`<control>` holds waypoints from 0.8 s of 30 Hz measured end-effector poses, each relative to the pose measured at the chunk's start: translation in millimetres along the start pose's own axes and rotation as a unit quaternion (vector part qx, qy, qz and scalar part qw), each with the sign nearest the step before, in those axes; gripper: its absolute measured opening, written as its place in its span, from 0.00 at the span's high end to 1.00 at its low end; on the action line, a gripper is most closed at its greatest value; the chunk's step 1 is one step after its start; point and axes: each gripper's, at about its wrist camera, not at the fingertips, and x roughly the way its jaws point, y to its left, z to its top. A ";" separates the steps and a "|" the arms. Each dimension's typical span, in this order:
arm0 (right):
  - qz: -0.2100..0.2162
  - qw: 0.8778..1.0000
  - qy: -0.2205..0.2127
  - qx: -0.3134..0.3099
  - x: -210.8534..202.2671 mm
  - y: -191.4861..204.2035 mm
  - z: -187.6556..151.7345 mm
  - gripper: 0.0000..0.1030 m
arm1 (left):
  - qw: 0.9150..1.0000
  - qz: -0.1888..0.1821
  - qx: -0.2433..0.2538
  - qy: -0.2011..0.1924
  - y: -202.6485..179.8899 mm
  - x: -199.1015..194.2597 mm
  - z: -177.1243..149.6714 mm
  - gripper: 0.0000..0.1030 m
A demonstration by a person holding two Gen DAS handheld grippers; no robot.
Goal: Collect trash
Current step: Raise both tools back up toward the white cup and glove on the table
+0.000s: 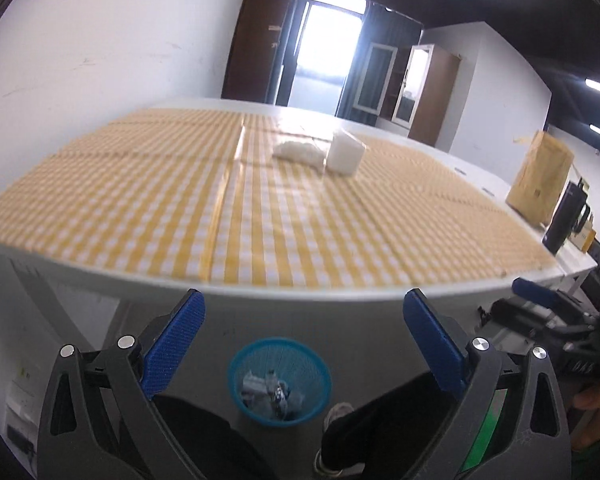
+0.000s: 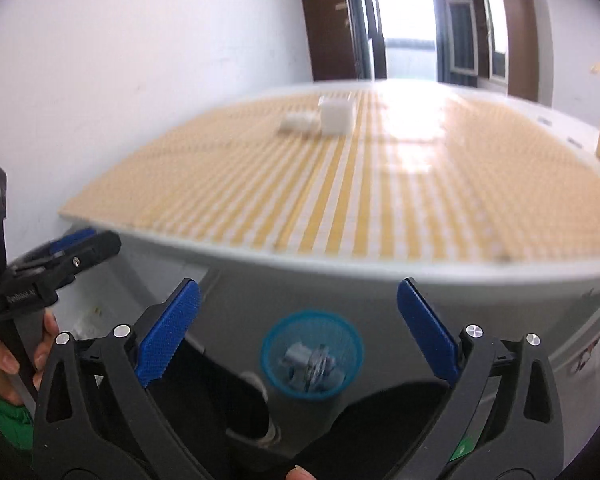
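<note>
Trash — crumpled wrappers (image 1: 274, 394) — sits in the blue mesh wastebasket (image 1: 279, 380) on the floor, just in front of the table edge and between the person's dark trouser legs. On the yellow-checked tablecloth (image 1: 180, 184), well back from the near edge, lie a crumpled white wad (image 1: 298, 151) and, touching or just beside it, a white box-like container (image 1: 345, 156); blur hides whether they touch.

Left gripper (image 1: 304, 308): jaws spread wide, nothing between the blue pads. Right gripper (image 2: 298, 300): same, wide apart and empty. Both hang over the basket, short of the table.

Risks, as judgement:
- If the wad is the next piece of trash, it is soft and light — a pinch on its loose edge could tear it or let it slip out on the way to the basket.
- Container stands right against the wad; a wide-open approach could knock or drag it.
- Tablecloth may bunch if a fingertip catches it.
- Basket mouth is small and sits beside the person's shoe (image 1: 336, 414); a release off-centre would land on the floor.
- Two grippers close together could collide on one target.
</note>
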 end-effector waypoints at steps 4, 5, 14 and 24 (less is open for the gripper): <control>-0.001 1.000 -0.015 0.011 -3.3 -10.0 24.3 0.08 | 1.000 0.000 -0.001 -0.013 2.3 2.2 20.5 0.06; -0.001 1.000 -0.017 0.011 -2.4 -10.2 29.2 0.08 | 1.000 0.000 0.000 -0.014 3.6 2.6 25.7 0.06; 0.015 1.000 -0.018 0.014 18.2 -12.7 67.0 0.09 | 1.000 0.000 0.011 -0.015 5.0 28.2 69.5 0.06; 0.010 1.000 -0.006 0.019 54.0 -29.9 112.8 0.09 | 0.998 -0.016 0.062 0.026 1.7 73.6 109.4 0.06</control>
